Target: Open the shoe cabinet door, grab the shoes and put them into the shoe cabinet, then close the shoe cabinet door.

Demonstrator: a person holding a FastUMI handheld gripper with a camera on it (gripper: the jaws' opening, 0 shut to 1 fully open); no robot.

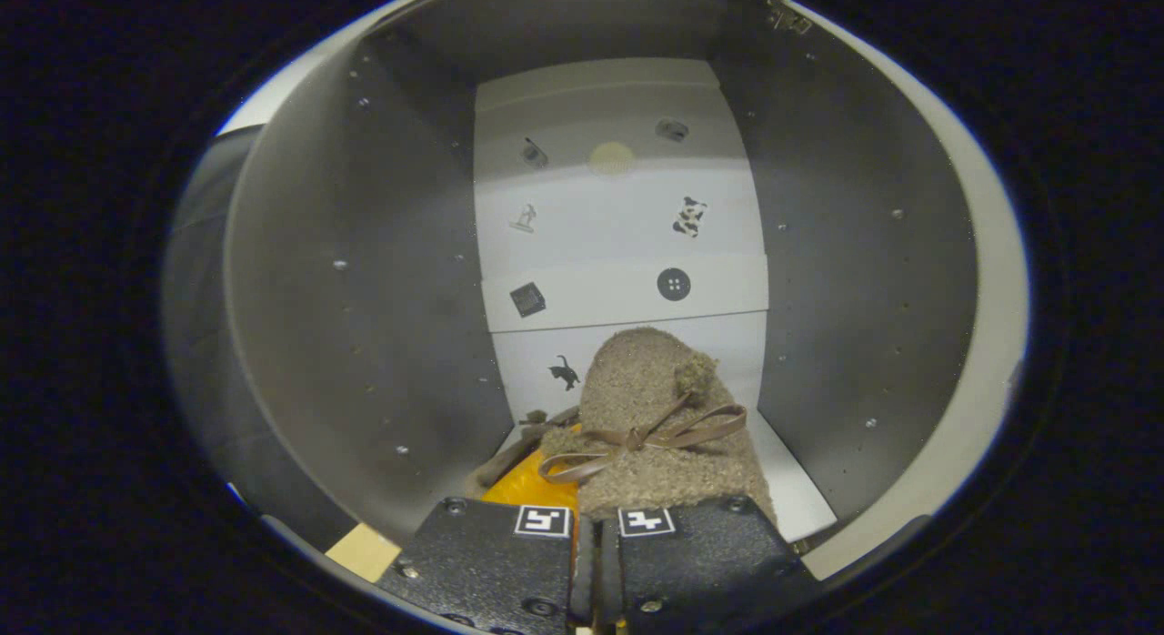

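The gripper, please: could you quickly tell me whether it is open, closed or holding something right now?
Gripper: closed, fingers nearly touching, gripping the back edge of the fuzzy shoe that lies inside the shoe cabinet.

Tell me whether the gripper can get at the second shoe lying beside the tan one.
Probably not yet: the gripper looks shut on the tan shoe inside the cabinet, so its fingers are occupied. The second shoe lies close left, mostly hidden.

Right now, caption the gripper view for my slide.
Gripper shut on tan shoe, carrying it inside the cabinet.
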